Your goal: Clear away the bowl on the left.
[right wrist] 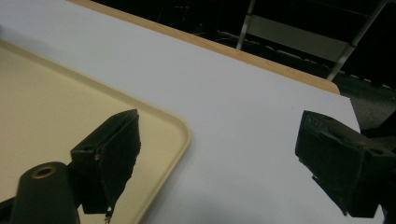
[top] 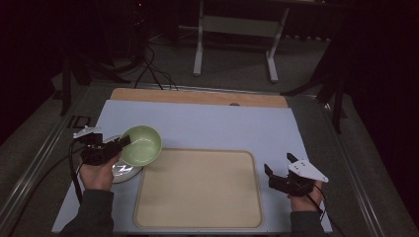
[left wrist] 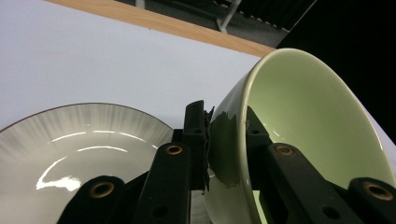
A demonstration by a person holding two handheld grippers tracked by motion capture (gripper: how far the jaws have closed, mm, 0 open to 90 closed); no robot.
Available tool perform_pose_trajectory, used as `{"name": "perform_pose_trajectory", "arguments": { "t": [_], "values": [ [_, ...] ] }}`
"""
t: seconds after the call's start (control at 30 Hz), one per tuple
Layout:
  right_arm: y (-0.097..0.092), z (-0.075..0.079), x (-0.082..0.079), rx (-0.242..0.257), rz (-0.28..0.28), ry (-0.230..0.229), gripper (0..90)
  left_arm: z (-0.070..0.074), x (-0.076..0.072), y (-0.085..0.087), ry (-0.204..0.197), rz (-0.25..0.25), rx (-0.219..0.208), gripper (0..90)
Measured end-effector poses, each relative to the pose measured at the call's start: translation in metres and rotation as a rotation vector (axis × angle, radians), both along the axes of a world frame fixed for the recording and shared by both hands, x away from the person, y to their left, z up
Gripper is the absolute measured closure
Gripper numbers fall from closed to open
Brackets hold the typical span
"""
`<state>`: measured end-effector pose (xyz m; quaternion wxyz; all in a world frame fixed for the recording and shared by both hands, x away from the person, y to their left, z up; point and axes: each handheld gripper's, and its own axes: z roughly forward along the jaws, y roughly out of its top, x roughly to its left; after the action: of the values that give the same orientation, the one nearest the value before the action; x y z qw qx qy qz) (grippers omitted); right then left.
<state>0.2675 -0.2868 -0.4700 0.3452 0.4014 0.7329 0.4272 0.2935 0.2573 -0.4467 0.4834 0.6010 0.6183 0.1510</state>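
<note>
A pale green bowl (top: 142, 144) hangs tilted above the table's left side, its rim clamped by my left gripper (top: 123, 142). In the left gripper view one jaw presses the outside and the other the inside of the green bowl (left wrist: 299, 126), with my left gripper (left wrist: 227, 140) shut on its wall. Under it lies a grey streaked plate (top: 121, 172), seen close up as the plate (left wrist: 70, 140). A beige tray (top: 197, 190) takes up the middle of the table. My right gripper (top: 278, 168) stands open just right of the tray, and between its spread jaws (right wrist: 219, 154) only white table shows.
The white table top (top: 222, 123) has a wooden strip (top: 197, 96) along its far edge. A white table frame (top: 237, 37) stands on the floor beyond. Cables trail on the floor at the far left. The tray's corner (right wrist: 180, 130) lies beside the right gripper's left jaw.
</note>
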Motion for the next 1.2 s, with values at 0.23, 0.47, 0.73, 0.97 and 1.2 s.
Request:
{"name": "perform_pose_trajectory", "arguments": {
  "t": [0.23,0.47,0.73,0.97,1.2],
  "values": [
    [0.0,0.0,0.0,0.0,0.0,0.0,13.6,0.0,0.001,-0.007,0.001,-0.02,0.013,78.9],
    [0.0,0.0,0.0,-0.003,0.002,-0.002,13.7,0.0,0.002,-0.014,0.002,-0.038,0.011,78.9],
    [0.0,0.0,0.0,-0.003,0.002,-0.002,13.7,0.0,0.002,-0.022,0.005,-0.059,0.017,78.9],
    [0.0,0.0,0.0,-0.003,0.002,-0.002,13.6,0.001,0.003,-0.027,0.005,-0.076,0.022,78.8],
    [0.0,0.0,0.0,-0.004,0.003,-0.001,13.7,0.001,0.003,-0.033,0.007,-0.093,0.022,78.7]
  ]
}}
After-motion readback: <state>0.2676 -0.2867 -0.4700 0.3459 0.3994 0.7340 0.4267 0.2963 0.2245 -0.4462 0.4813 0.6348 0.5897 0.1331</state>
